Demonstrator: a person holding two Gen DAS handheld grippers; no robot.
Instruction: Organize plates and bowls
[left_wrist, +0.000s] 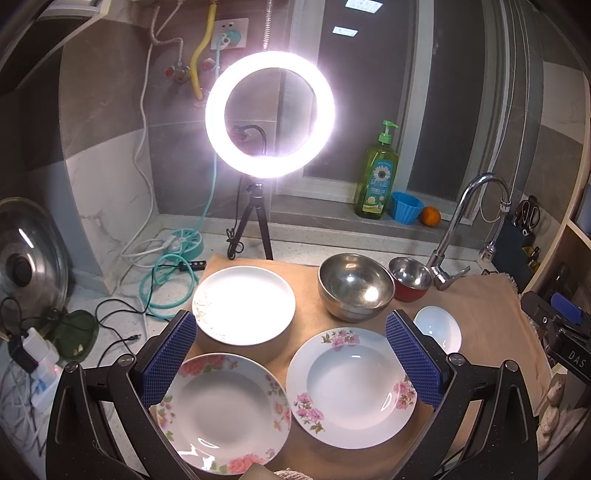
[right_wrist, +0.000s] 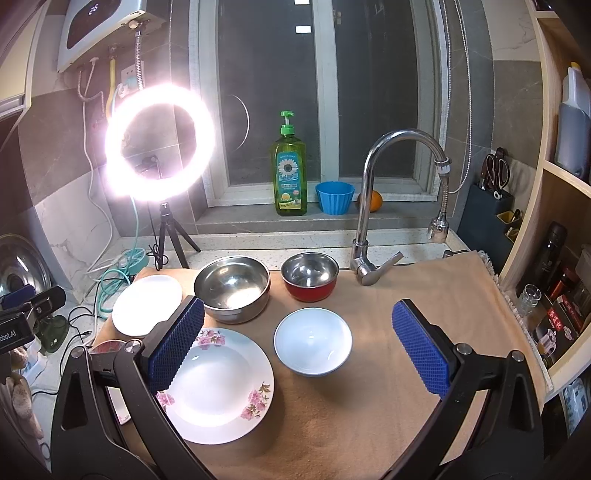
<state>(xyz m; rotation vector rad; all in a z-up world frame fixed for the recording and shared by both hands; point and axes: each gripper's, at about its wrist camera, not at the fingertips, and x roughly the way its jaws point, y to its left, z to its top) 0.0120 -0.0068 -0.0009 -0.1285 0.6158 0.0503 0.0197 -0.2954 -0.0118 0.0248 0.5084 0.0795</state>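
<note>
The plates (left_wrist: 351, 387) and bowls (right_wrist: 313, 341) lie separately on the cloth (right_wrist: 424, 295) by the tap (right_wrist: 369, 206), so I hold my left gripper (left_wrist: 291, 363) and right gripper (right_wrist: 299, 349) spread and empty above them, probably to start stacking.

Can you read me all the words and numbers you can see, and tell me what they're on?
"DAS": on the black gripper at the right edge of the left wrist view.
"obot.AI": on the black gripper at the left edge of the right wrist view; its start is cut off.
"25": on the water heater display.
Green soap bottle label: too small to read.
Red box: unreadable.
</note>
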